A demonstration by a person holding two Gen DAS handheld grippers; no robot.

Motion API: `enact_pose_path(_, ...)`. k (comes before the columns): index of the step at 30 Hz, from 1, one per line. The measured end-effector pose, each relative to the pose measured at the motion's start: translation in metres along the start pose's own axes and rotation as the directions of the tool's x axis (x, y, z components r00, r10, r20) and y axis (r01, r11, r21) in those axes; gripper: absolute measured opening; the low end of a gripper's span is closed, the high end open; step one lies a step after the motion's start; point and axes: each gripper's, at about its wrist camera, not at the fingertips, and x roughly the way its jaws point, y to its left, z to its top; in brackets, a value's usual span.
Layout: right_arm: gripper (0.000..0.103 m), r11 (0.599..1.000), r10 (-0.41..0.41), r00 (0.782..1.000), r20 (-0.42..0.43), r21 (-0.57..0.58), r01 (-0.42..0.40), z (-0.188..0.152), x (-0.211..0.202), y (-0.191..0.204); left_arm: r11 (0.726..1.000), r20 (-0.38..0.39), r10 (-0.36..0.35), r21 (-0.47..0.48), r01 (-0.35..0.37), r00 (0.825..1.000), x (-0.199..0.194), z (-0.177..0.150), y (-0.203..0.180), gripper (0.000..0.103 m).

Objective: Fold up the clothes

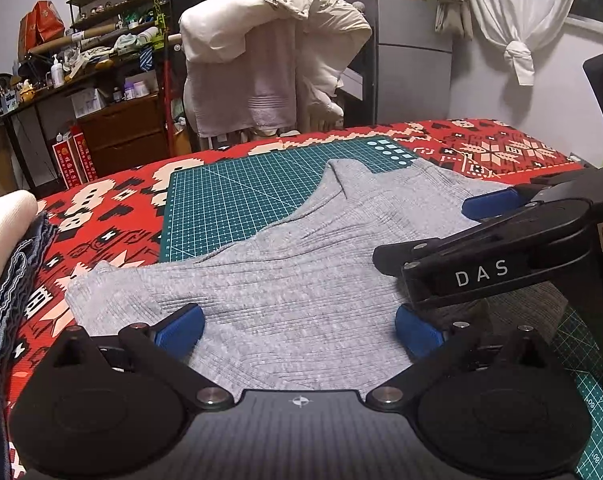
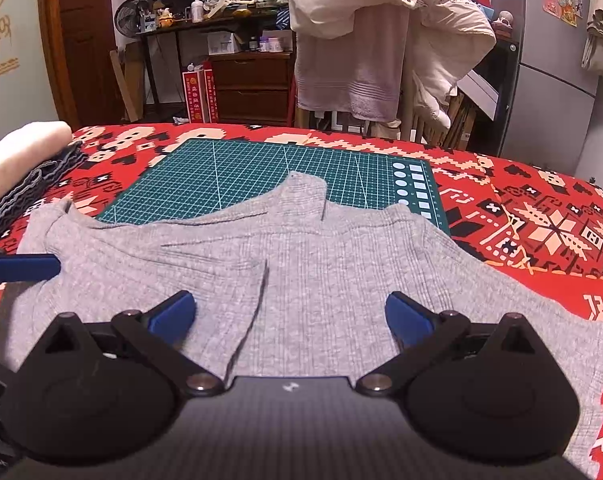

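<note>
While both grippers hover low over the work surface, a grey ribbed garment (image 2: 301, 248) lies spread across the near half of a green cutting mat (image 2: 261, 168) and onto the red patterned cloth (image 2: 541, 216) covering the table. Part of the fabric is folded over itself: in the right wrist view a loose edge runs down the middle of the garment between the fingers, and one pointed corner reaches out over the mat grid.

Left gripper (image 1: 299, 330): jaws wide apart, blue pads (image 1: 181, 328) resting at or just above the grey fabric, nothing between them. Contact cannot be confirmed.

Right gripper (image 2: 289, 318): jaws likewise spread wide, garment visible under the gap, nothing clamped. In the left wrist view the right gripper appears at the right side, angled across the garment, body marked "DAS".

At the left edge of the table sits a stack of folded items: a blue denim piece (image 2: 33, 188) with a cream cloth (image 2: 17, 152) on top, just beside the grey garment's left corner.

Background: a chair draped with pale towels and bedding (image 2: 365, 40) behind the table, cluttered shelves (image 1: 101, 40), a refrigerator (image 1: 413, 40), a knotted white curtain (image 1: 513, 20).
</note>
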Motion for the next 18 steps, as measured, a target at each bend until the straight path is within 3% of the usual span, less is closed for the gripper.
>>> enact_pose_path(18, 0.103, 1.000, -0.009, 1.000, 0.000, -0.002, 0.009, -0.002, -0.006, 0.011, 1.000, 0.002, -0.001, 0.001, 0.001, 1.000, 0.013, 0.005, 0.002, 0.103)
